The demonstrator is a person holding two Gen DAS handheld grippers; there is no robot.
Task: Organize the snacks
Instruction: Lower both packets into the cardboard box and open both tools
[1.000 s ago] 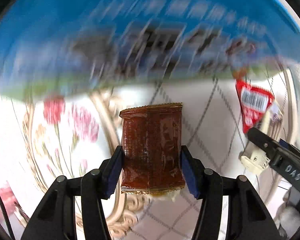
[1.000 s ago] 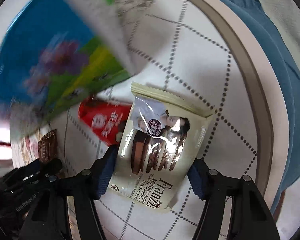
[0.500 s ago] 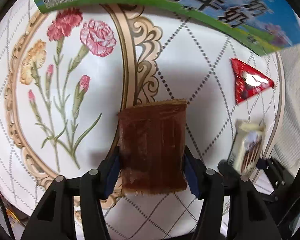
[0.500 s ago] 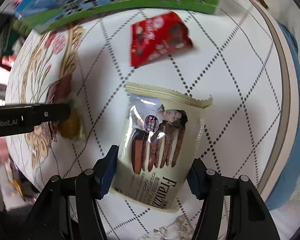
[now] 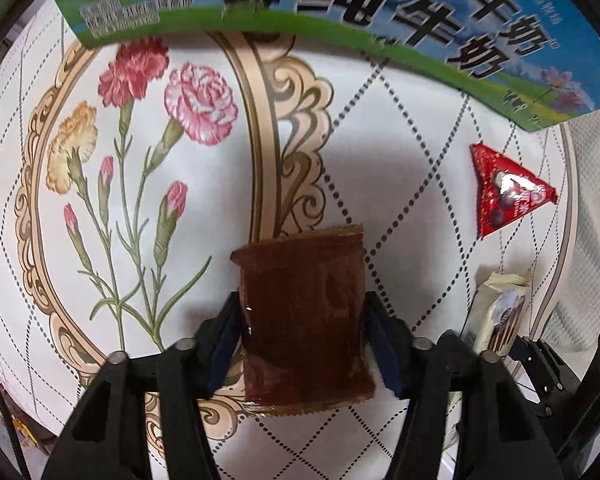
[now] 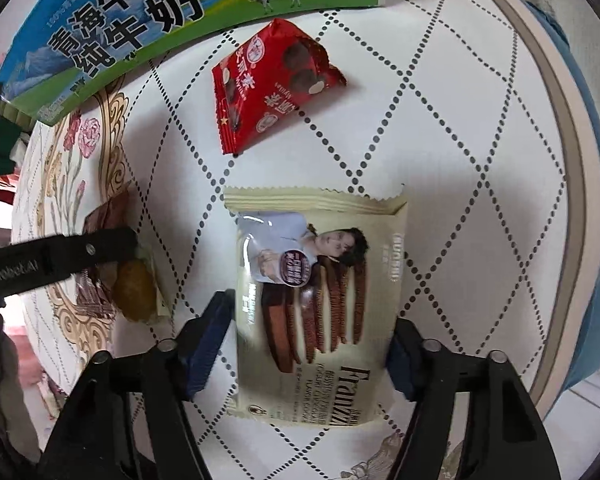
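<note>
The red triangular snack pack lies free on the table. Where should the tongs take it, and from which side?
Probably from above, across the red triangular pack at its puffed middle, the pads closing on its two long slanted sides. It lies flat on the tablecloth, so no side approach gets under it, and the corners are thin seals that would slip.

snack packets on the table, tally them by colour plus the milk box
brown packet: 1
cream cookie packet: 1
red packet: 1
blue-green milk box: 1
total: 4
</note>
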